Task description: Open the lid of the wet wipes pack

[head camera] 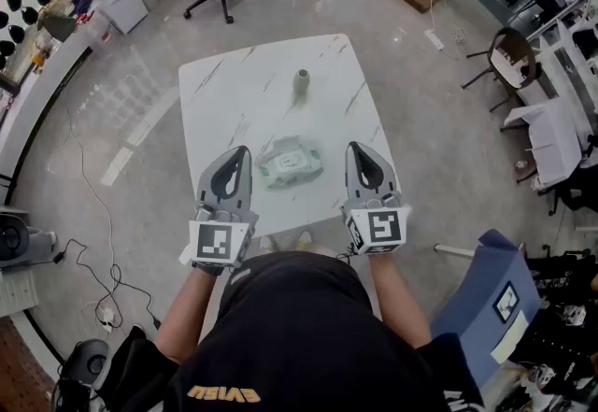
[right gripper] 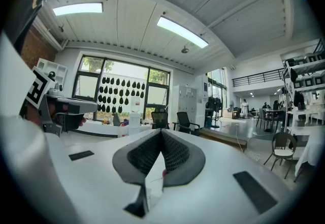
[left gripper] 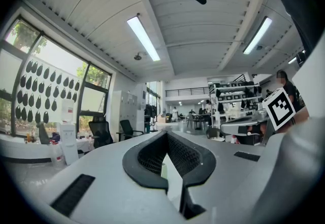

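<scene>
So the wet wipes pack (head camera: 291,163) sits on the marble table (head camera: 243,92) between the left gripper (head camera: 244,152) and right gripper (head camera: 353,148), touching neither. Both have their jaws pressed together, gripping nothing. A small bottle (head camera: 302,79) stands further back, well apart.

you have a white marble-patterned table (head camera: 234,92) in front of you; the wet wipes pack (head camera: 291,163) lies flat on it near your edge, and a small upright container (head camera: 303,79) stands well apart, toward the far edge
</scene>
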